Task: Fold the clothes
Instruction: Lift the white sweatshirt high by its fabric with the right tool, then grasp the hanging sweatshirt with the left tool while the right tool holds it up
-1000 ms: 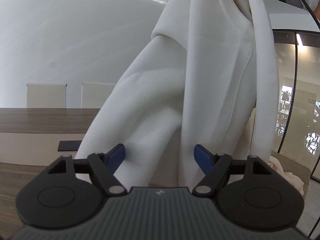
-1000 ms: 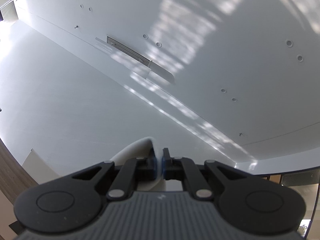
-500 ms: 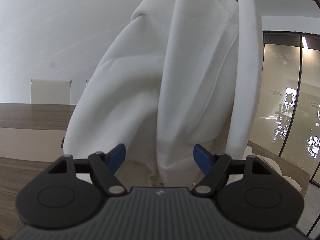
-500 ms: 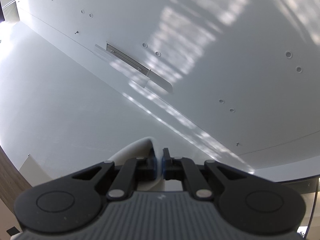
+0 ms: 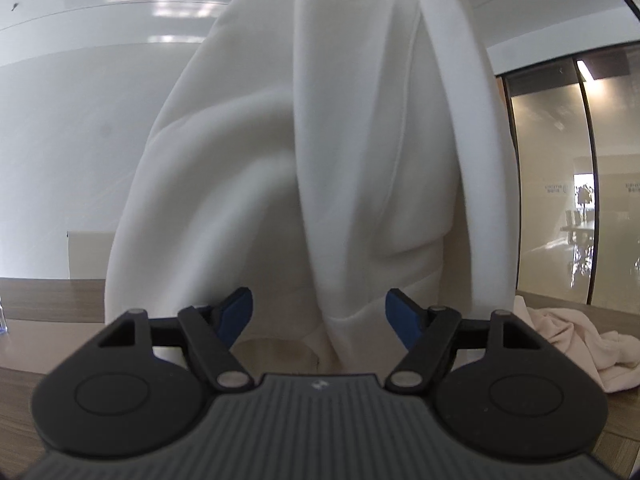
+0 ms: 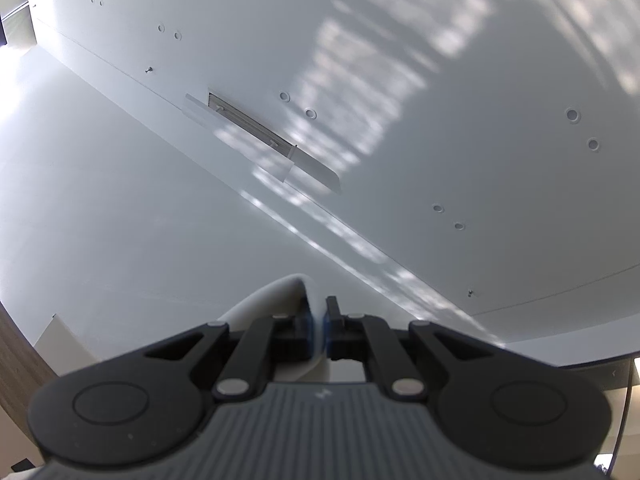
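A white sweatshirt [image 5: 328,168] hangs in thick vertical folds in front of the left wrist camera, held up from above. Its lower hem sits between the blue pads of my left gripper [image 5: 320,316], which stands open and close behind the cloth. My right gripper [image 6: 317,326] points up at the ceiling and is shut on a white fold of the same sweatshirt [image 6: 272,300], which bulges out to the left of the fingers. The rest of the garment is hidden in the right wrist view.
A wooden table [image 5: 44,304] runs behind the hanging cloth. A crumpled pale pink garment [image 5: 568,344] lies on it at the right. A white chair back [image 5: 88,254] stands at the left, a glass partition [image 5: 568,184] at the right.
The sweatshirt has risen and come closer to my left gripper, so its hem now sits between the open pads. The right gripper stays shut on the cloth, tilted a little further up.
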Demonstrator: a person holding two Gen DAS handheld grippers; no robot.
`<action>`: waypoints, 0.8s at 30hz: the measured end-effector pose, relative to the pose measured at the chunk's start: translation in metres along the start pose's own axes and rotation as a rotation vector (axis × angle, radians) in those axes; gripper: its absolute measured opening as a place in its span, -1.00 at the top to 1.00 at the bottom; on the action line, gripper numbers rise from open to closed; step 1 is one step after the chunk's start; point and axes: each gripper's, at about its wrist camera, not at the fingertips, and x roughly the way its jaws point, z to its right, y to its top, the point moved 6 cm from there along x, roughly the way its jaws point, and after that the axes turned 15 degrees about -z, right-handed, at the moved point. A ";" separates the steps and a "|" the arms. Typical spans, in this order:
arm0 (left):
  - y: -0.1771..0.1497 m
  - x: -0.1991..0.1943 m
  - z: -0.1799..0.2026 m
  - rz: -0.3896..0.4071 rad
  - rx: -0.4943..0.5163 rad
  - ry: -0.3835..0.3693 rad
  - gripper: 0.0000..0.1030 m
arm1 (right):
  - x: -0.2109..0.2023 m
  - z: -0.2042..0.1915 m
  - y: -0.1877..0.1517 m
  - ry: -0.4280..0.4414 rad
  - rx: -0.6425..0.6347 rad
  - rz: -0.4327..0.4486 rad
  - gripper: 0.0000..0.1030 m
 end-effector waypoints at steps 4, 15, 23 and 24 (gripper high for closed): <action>0.009 -0.008 0.021 0.046 0.023 -0.061 0.31 | 0.006 0.014 0.001 -0.009 0.010 -0.021 0.90; 0.055 -0.050 -0.023 0.144 -0.094 0.066 0.95 | 0.000 0.060 -0.038 -0.025 0.097 -0.101 0.90; 0.192 -0.095 -0.078 0.304 -0.085 0.426 0.95 | -0.029 0.093 -0.080 0.025 0.183 -0.126 0.92; 0.209 -0.103 -0.081 0.321 -0.081 0.460 0.95 | -0.033 0.097 -0.082 0.040 0.190 -0.126 0.92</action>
